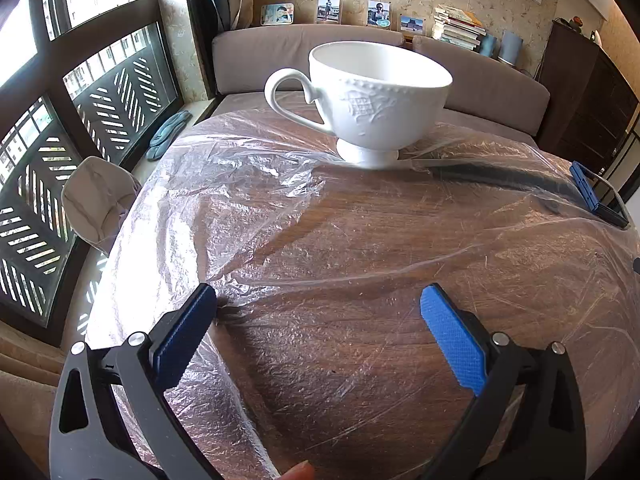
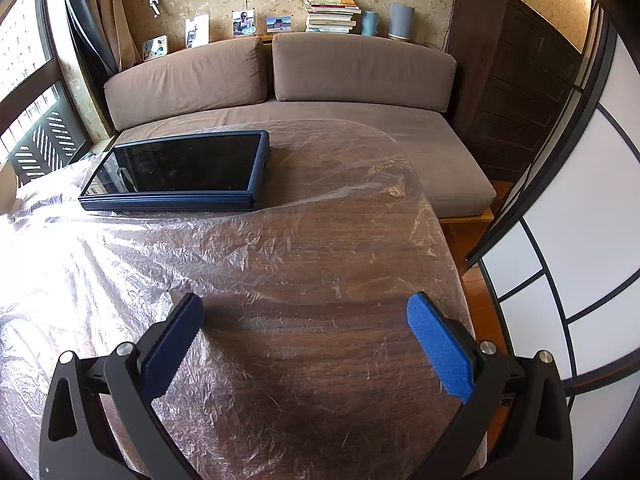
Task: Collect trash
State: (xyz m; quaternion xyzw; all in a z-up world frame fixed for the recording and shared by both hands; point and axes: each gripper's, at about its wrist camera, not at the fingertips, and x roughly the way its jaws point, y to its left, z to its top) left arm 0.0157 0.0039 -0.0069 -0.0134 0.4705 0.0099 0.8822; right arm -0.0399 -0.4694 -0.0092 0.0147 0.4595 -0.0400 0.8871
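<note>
A crinkled clear plastic sheet (image 1: 280, 200) lies spread over the dark wooden table; it also shows in the right wrist view (image 2: 280, 232). A white embossed teacup (image 1: 376, 96) stands upright on the sheet at the far side. A dark blue-framed tablet (image 2: 180, 168) lies flat on the sheet at the far left of the right wrist view, and its edge shows in the left wrist view (image 1: 592, 192). My left gripper (image 1: 318, 308) is open and empty, low over the sheet. My right gripper (image 2: 306, 316) is open and empty over the sheet near the table's right edge.
A brown sofa (image 2: 320, 80) stands behind the table. A shelf behind it holds books (image 2: 332, 14) and photos. A window (image 1: 80, 120) and a pale chair (image 1: 96, 200) are on the left. A dark cabinet (image 2: 516, 80) and a white sliding screen (image 2: 580, 240) are on the right.
</note>
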